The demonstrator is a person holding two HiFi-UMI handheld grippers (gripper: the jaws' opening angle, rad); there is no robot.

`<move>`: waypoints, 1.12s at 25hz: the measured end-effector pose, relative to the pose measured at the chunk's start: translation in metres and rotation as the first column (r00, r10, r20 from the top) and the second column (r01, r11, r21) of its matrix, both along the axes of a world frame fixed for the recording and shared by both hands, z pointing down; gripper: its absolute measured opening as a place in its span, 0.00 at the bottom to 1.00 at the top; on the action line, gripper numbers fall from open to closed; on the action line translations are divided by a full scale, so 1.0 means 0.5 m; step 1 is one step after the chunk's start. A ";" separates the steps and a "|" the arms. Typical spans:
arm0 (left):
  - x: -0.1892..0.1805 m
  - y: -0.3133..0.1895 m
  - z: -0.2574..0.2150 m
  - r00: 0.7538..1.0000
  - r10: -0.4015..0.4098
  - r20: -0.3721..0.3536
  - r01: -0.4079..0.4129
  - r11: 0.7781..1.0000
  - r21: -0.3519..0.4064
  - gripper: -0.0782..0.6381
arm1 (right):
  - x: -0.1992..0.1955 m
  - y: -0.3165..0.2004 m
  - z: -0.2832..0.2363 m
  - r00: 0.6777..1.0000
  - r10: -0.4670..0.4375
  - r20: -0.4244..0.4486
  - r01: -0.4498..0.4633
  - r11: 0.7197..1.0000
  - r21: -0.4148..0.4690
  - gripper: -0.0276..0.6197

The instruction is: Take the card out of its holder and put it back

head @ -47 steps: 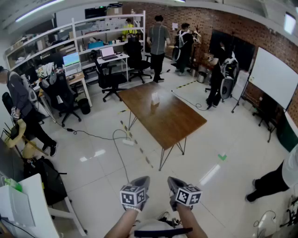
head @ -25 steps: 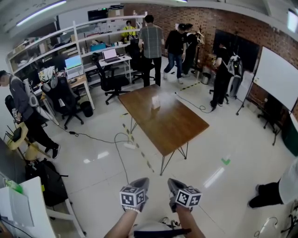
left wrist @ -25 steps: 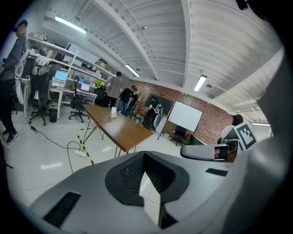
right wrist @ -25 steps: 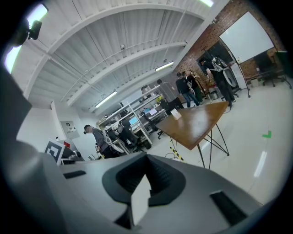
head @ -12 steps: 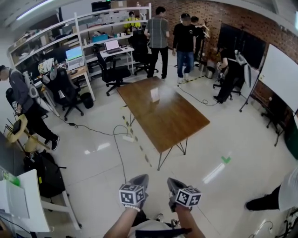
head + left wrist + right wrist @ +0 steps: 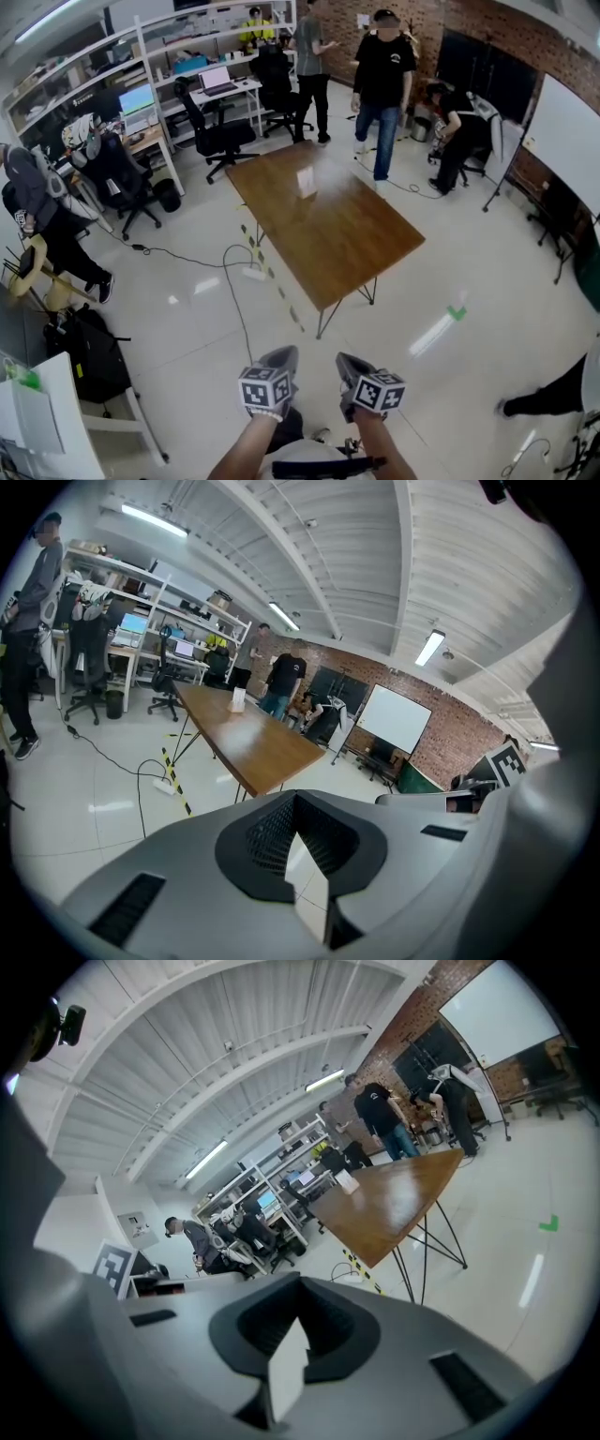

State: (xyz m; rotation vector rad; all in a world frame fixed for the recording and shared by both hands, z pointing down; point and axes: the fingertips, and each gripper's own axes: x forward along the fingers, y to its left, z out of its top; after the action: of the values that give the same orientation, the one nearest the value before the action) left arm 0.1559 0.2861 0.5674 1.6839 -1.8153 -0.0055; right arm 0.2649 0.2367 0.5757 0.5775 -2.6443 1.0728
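A small clear card holder with a white card (image 6: 306,181) stands upright near the far end of the brown wooden table (image 6: 328,230). It also shows small and distant as the holder (image 6: 238,699) in the left gripper view and the holder (image 6: 348,1181) in the right gripper view. My left gripper (image 6: 283,356) and right gripper (image 6: 349,364) are held side by side close to my body, over the floor and well short of the table. The left gripper (image 6: 305,855) has its jaws together with nothing between them. So does the right gripper (image 6: 289,1346).
Several people stand beyond the table's far end, one in black (image 6: 382,75) close to it. Office chairs (image 6: 217,136) and desks line the back left. A cable (image 6: 232,281) and striped tape cross the floor before the table. A backpack (image 6: 89,356) and a white table (image 6: 47,412) are at my left.
The view has drawn a little nearer to the table. People at the far end have walked about, the one in black coming closer to the table. Both grippers stay as before.
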 end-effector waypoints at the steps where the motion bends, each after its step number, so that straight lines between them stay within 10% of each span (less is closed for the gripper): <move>1: -0.012 -0.010 0.001 1.000 0.000 -0.001 0.000 1.000 0.001 0.11 | -0.010 -0.011 0.001 1.000 0.003 -0.002 -0.003 1.000 0.001 0.05; 28: -0.324 -0.187 -0.020 1.000 0.005 -0.012 -0.004 1.000 0.023 0.11 | -0.314 -0.202 -0.040 1.000 0.013 -0.009 -0.012 0.999 0.044 0.05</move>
State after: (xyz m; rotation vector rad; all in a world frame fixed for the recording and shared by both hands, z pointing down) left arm -0.0063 0.1925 0.5573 1.7000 -1.8087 -0.0350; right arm 0.1079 0.1355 0.5559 0.6072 -2.6656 1.0155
